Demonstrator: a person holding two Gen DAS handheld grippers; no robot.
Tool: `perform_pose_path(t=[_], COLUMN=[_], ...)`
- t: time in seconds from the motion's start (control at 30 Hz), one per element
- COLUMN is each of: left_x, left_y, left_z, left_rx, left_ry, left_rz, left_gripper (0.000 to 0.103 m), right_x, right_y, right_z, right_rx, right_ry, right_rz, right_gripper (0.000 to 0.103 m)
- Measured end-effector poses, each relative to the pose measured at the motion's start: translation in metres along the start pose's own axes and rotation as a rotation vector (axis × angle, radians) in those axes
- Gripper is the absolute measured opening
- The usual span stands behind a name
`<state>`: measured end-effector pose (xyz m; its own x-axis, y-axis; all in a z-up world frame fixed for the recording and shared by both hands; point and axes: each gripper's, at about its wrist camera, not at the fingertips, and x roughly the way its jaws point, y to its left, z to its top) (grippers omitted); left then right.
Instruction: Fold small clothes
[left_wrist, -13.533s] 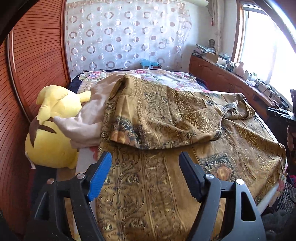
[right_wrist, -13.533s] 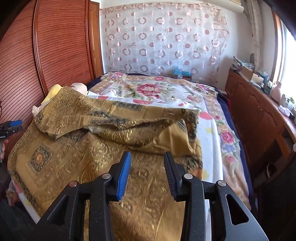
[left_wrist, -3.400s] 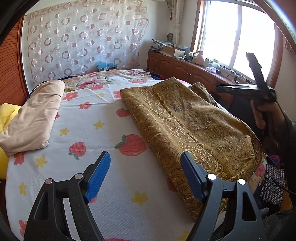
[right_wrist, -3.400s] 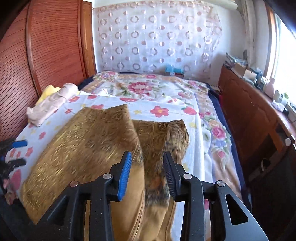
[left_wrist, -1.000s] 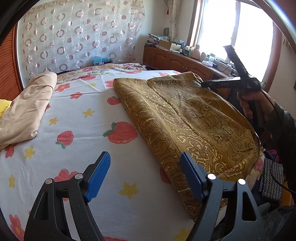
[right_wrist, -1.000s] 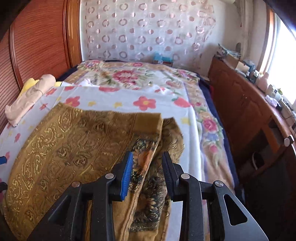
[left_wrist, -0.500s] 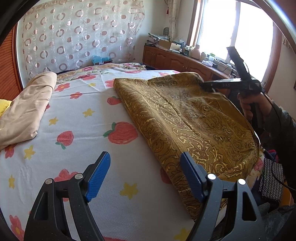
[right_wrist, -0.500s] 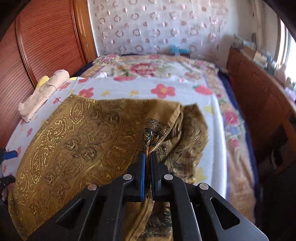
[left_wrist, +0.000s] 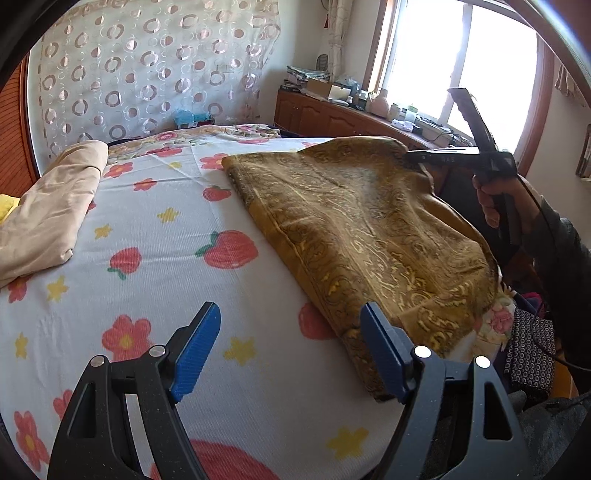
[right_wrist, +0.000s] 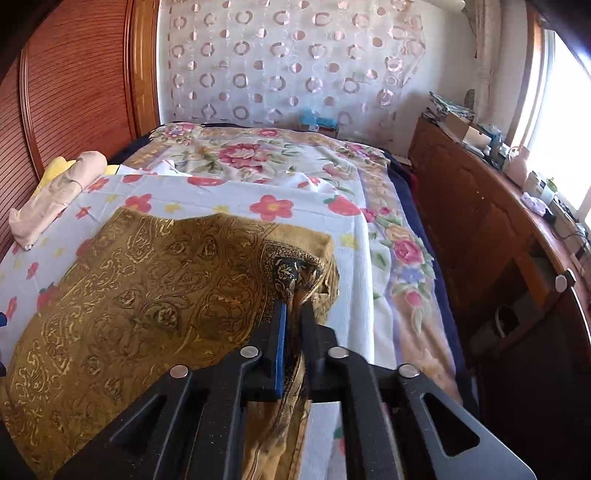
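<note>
Right gripper (right_wrist: 291, 306): its two fingers are pressed together on a dark-bordered edge of the gold patterned cloth (right_wrist: 147, 295), with a bunched fold rising just ahead of the fingertips and more fabric hanging down between the finger bases. To the left of these fingers the cloth spreads broad and fairly flat over the bedsheet (right_wrist: 332, 229), a white sheet printed with flowers and strawberries; to the right of the fingers only bare sheet and the edge of the bed show. Far ahead and to the left lies a folded beige garment (right_wrist: 59, 192), well apart from the cloth.

Left gripper (left_wrist: 291, 347): its blue-padded fingers are spread wide and hold nothing. The sheet lies between them. The near corner of the gold cloth (left_wrist: 369, 236) lies just beside the right finger and appears partly behind it; whether they touch cannot be told. From there the cloth runs ahead and to the right, its far edge lifted where the other gripper (left_wrist: 413, 157) pinches it, held in the person's hand (left_wrist: 498, 203). The beige garment (left_wrist: 48, 206) lies ahead and to the left of the left finger.
</note>
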<state>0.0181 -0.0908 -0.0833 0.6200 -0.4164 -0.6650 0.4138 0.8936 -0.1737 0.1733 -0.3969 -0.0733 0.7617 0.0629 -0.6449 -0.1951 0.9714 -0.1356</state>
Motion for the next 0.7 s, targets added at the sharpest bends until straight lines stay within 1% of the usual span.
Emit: perform_pose_path(t=[0.07, 0.1, 0.17, 0.2, 0.27, 0.33, 0.4, 0.43, 0.5, 0.53, 0.57, 0.6, 0.7], left_x=[-0.004, -0.005, -0.008, -0.009, -0.009, -0.005, 0.002, 0.005, 0.008, 0.008, 0.007, 0.004, -0.01], left_y=[-0.002, -0.003, -0.007, -0.009, -0.014, -0.019, -0.023, -0.024, -0.03, -0.033, -0.036, -0.04, -0.049], left_z=[-0.005, -0.007, -0.011, -0.013, -0.014, -0.015, -0.017, -0.017, -0.018, -0.018, -0.019, -0.019, -0.019], left_rx=[-0.004, -0.006, -0.011, -0.013, -0.003, 0.012, 0.015, 0.018, 0.035, 0.044, 0.054, 0.067, 0.095], left_ry=[0.008, 0.012, 0.016, 0.018, 0.026, 0.046, 0.077, 0.086, 0.101, 0.103, 0.104, 0.102, 0.099], left_rz=[-0.019, -0.028, -0.061, -0.078, -0.093, -0.103, -0.133, -0.145, -0.167, -0.176, -0.18, -0.174, -0.17], left_gripper=[0.079, 0.079, 0.078, 0.074, 0.069, 0.061, 0.048, 0.045, 0.023, 0.018, 0.01, 0.007, 0.004], right_x=[-0.013, -0.02, -0.032, -0.037, -0.048, -0.057, -0.065, -0.074, -0.077, -0.079, -0.08, -0.08, -0.079], right_y=[0.009, 0.013, 0.03, 0.032, 0.037, 0.036, 0.035, 0.034, 0.033, 0.033, 0.034, 0.033, 0.03], right_z=[-0.006, -0.014, -0.022, -0.025, -0.043, -0.057, -0.07, -0.076, -0.082, -0.082, -0.083, -0.082, -0.08], right_rx=[-0.01, -0.012, -0.019, -0.022, -0.016, 0.003, 0.035, 0.046, 0.058, 0.059, 0.057, 0.055, 0.062], right_ry=[-0.01, -0.013, -0.012, -0.017, -0.022, -0.019, -0.014, -0.011, -0.002, 0.001, 0.002, 0.003, 0.004], right_rz=[-0.007, 0.003, 0.006, 0.007, 0.016, 0.03, 0.041, 0.048, 0.057, 0.057, 0.057, 0.057, 0.053], right_gripper=[0.014, 0.018, 0.02, 0.021, 0.021, 0.021, 0.021, 0.021, 0.022, 0.022, 0.022, 0.022, 0.022])
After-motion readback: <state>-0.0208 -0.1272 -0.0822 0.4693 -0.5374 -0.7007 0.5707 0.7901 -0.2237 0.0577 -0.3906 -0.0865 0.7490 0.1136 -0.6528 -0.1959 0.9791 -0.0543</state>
